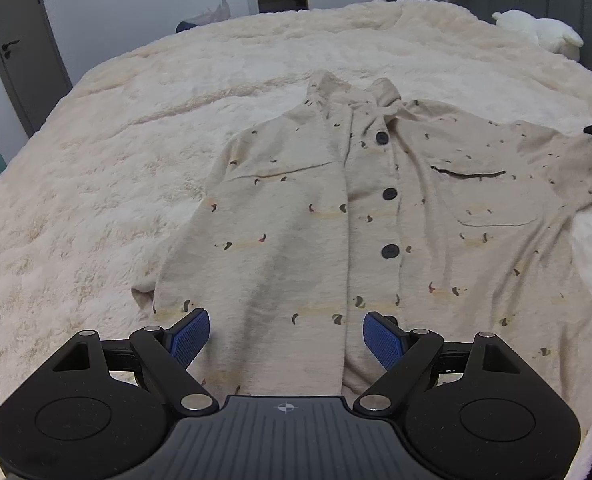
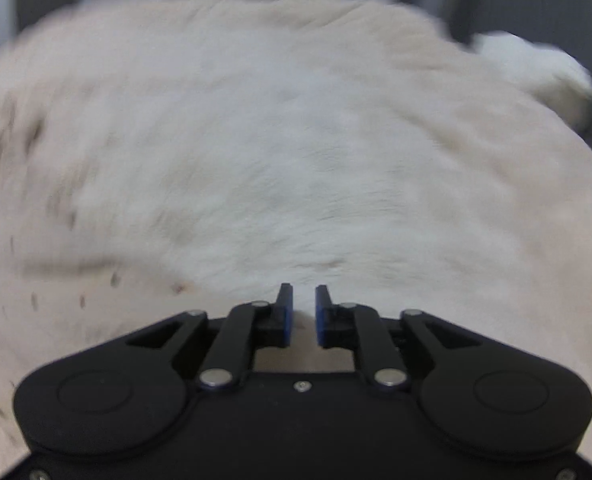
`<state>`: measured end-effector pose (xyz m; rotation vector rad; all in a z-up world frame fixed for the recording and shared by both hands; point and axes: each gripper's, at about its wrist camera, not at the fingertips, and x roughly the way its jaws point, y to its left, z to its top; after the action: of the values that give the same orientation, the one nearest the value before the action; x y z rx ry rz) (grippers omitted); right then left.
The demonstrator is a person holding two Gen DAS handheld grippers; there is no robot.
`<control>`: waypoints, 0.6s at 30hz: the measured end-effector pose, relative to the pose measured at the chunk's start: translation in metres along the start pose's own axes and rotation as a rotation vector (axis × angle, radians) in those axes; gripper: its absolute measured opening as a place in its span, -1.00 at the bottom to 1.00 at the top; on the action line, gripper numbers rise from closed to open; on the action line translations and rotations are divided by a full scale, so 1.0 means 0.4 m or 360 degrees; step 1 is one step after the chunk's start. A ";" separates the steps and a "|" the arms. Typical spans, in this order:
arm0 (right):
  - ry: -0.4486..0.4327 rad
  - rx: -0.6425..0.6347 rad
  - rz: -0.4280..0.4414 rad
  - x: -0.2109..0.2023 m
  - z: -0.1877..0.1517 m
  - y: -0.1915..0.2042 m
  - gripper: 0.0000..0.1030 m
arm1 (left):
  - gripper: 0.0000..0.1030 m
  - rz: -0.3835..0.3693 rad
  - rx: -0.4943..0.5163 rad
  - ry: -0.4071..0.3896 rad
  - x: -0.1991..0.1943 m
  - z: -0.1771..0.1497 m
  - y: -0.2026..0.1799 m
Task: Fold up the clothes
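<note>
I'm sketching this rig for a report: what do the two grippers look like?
Both match: the left gripper and right gripper have matte black bodies, round side discs, silver pivot pins and blue ribbed pads. The left's ribbed grey centre plate carries a small crosshair mark.

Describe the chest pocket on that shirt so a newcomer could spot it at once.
Start at the big cream fluffy bedspread; a beige button-up shirt lies spread on it, collar away from the left claw. The chest pocket sits right of the dark buttons, level with the second one. Its dark-edged opening sets it apart.
</note>
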<state>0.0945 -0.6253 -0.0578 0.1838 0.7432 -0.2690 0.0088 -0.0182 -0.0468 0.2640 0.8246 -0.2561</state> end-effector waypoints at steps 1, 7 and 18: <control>-0.0054 0.0192 0.0001 -0.033 -0.011 -0.057 -0.27 | 0.57 0.0004 -0.0009 0.0000 -0.001 -0.003 0.006; -0.0125 0.0860 -0.0122 -0.164 -0.160 -0.295 0.00 | 0.57 0.0006 -0.0102 -0.0003 0.005 -0.022 0.043; 0.0017 0.1200 -0.0005 -0.132 -0.331 -0.283 -0.94 | 0.57 -0.0018 -0.0145 -0.0044 -0.020 -0.030 0.070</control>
<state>-0.0622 -0.6891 -0.1250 0.8978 0.6234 -0.5445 0.0044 0.0130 -0.0450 0.1705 0.8084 -0.2316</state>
